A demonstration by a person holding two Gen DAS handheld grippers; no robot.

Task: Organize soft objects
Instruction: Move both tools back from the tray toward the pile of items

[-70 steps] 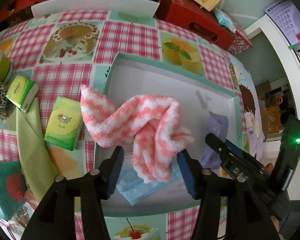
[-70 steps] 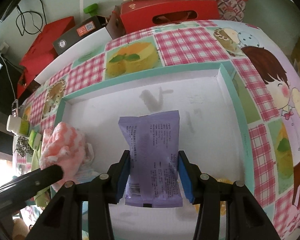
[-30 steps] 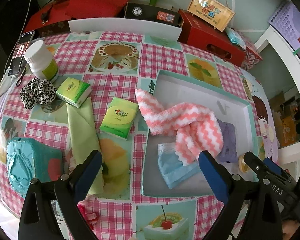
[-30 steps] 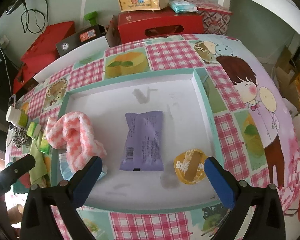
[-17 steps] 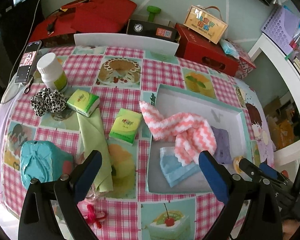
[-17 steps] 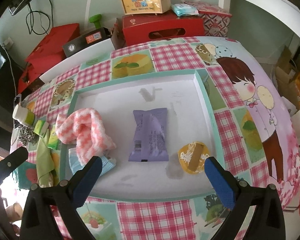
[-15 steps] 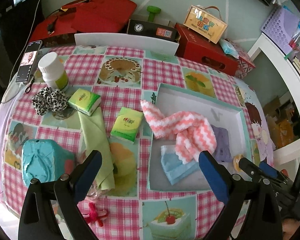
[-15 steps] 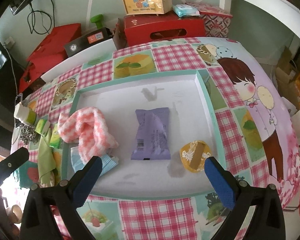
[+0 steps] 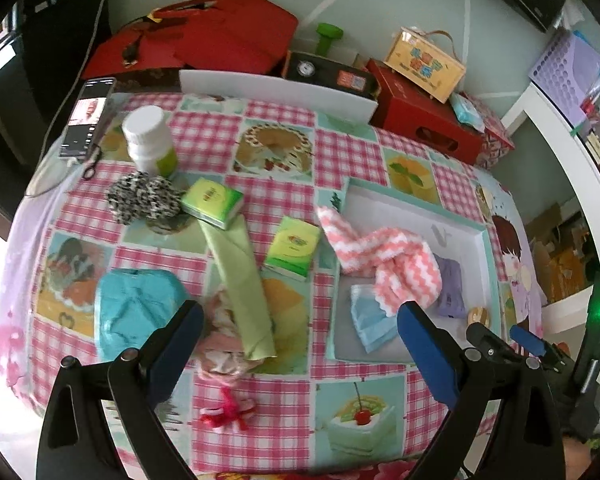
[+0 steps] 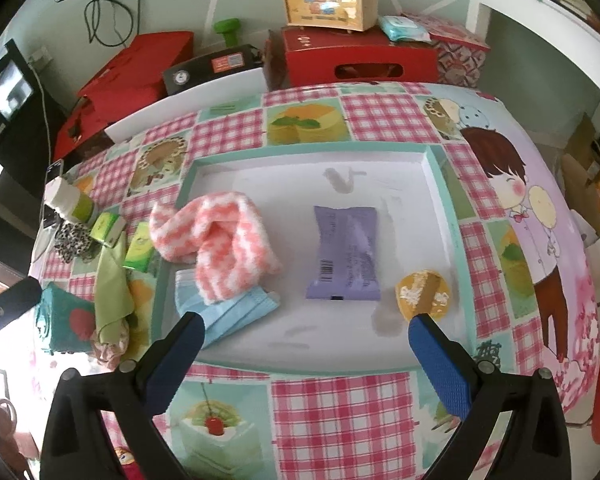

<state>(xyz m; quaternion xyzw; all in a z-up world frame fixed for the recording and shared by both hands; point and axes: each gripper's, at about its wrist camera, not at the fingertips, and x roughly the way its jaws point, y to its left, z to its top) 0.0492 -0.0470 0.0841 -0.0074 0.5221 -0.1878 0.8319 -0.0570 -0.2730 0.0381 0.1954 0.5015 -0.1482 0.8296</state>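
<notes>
I am pulling both claws, left gripper [image 9: 298, 326] and right gripper [image 10: 306, 338], back, spread apart and empty, leaving the pink-and-white fluffy towel [image 10: 220, 240] and purple plastic packet [image 10: 346, 252] in the white tray [image 10: 436, 184].

I see soft, even daylight with faint shadows. Glare washes out the lower left of both frames. Strong fisheye bending and black corners ring the edges, with slight blur there.

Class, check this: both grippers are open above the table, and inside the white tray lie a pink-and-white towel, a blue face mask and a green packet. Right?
Not quite: the packet in the white tray is purple, not green, as the right wrist view shows. The pink-and-white towel and blue face mask are there, and the left gripper and right gripper are open.
</notes>
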